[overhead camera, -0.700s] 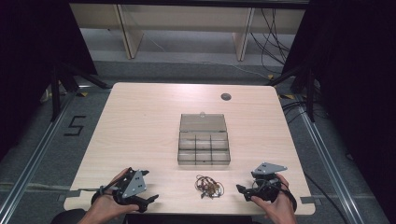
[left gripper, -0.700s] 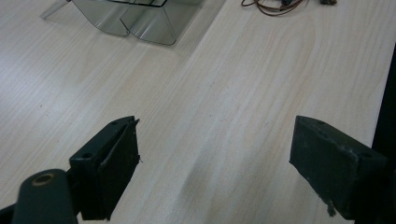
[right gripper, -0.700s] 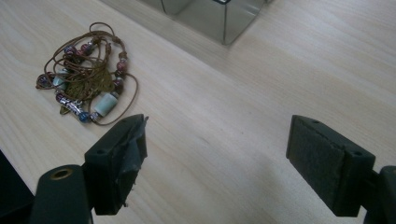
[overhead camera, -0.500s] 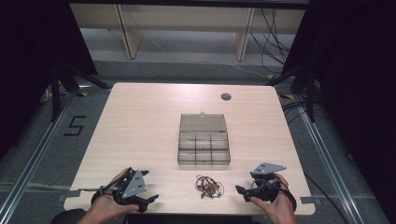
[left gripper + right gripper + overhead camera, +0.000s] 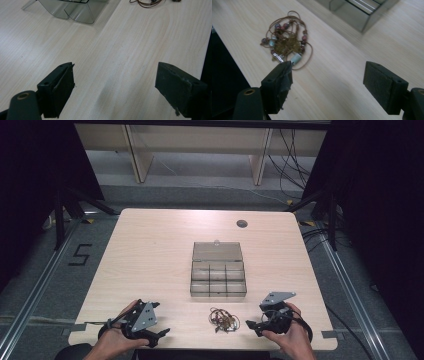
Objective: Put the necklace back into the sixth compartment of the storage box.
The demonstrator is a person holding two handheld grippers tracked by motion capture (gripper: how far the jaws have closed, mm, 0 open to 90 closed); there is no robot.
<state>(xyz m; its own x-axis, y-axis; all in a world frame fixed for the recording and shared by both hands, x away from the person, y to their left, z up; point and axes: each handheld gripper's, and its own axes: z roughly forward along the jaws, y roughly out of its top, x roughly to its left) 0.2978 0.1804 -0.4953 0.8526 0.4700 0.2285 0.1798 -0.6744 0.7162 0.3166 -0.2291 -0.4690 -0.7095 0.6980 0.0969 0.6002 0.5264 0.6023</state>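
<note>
The beaded necklace [image 5: 224, 319] lies bunched on the counter [image 5: 150, 250] near its front edge, just before the open compartment box [image 5: 218, 281] — likely its destination. Both the right gripper [image 5: 256, 325] (aimed at it) and the left gripper [image 5: 159, 333] stand with jaws wide apart, empty.

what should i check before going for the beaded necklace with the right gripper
1. Right gripper jaws open with nothing between them: ok.
2. Beaded necklace lies loose on the table, apart from the jaws, just ahead of them in the right gripper view: ok.
3. Compartment box has its lid folded back, compartments open from above: ok.
4. Compartments free of other items: cannot tell, the walls are tinted.
5. Left gripper jaws open, off to the side of the necklace: ok.
6. Cord free of knots that could snag: cannot tell, it lies in a tangle.
</note>
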